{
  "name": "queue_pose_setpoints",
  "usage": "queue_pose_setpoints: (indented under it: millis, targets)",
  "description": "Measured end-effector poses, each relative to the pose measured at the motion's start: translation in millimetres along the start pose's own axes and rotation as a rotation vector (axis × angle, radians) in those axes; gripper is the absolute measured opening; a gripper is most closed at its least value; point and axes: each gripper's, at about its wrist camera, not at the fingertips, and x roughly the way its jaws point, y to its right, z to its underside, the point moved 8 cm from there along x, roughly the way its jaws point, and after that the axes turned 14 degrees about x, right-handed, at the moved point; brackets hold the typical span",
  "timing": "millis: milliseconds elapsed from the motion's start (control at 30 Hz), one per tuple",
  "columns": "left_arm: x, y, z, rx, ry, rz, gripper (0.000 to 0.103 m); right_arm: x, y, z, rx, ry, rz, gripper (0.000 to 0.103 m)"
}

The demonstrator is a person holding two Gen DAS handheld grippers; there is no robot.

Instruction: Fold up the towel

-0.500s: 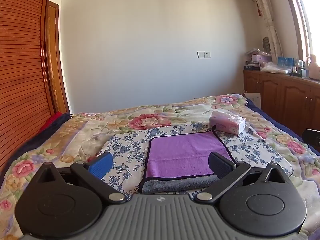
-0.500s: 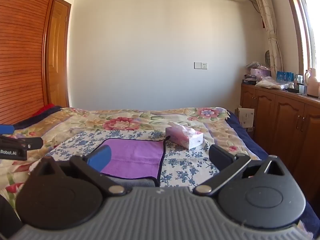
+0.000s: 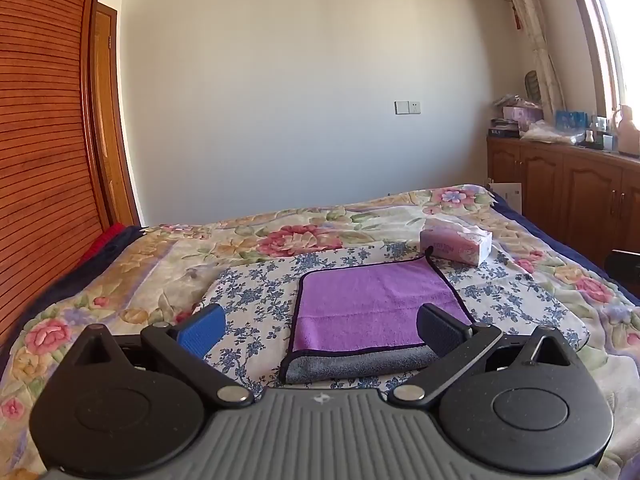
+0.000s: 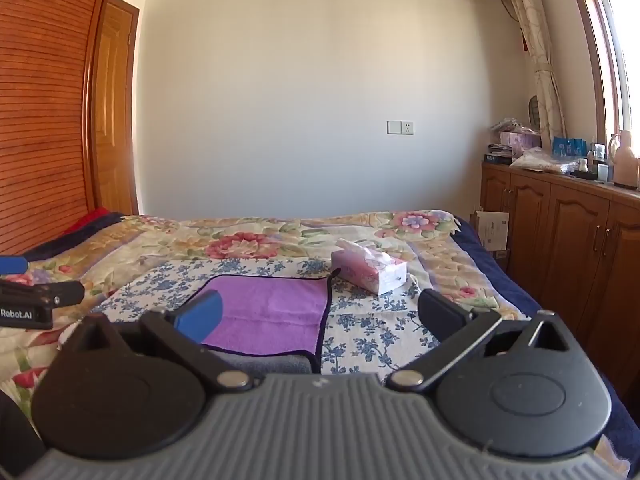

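Lying flat on the flowery bed (image 3: pixel 160 264), the soft, floppy purple-and-grey cloth towel (image 3: pixel 372 304) looks light, best pinched at its near corners by both wide-apart, empty left tongs (image 3: pixel 320 326) and right tongs (image 4: pixel 320 316).

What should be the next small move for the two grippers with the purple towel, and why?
Probably lower both toward the towel's near edge. The left gripper and right gripper are open, holding nothing, above the bed. The towel lies flat, its grey underside showing along the near edge, so its near corners look easiest to pinch first.
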Motion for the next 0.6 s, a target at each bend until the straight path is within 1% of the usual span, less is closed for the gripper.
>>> queue_pose_setpoints:
  millis: [600]
  targets:
    - [0.4, 0.5, 6.7, 0.005, -0.003, -0.002, 0.103, -0.1, 1.6, 2.6, -0.009, 0.000, 0.001, 0.103]
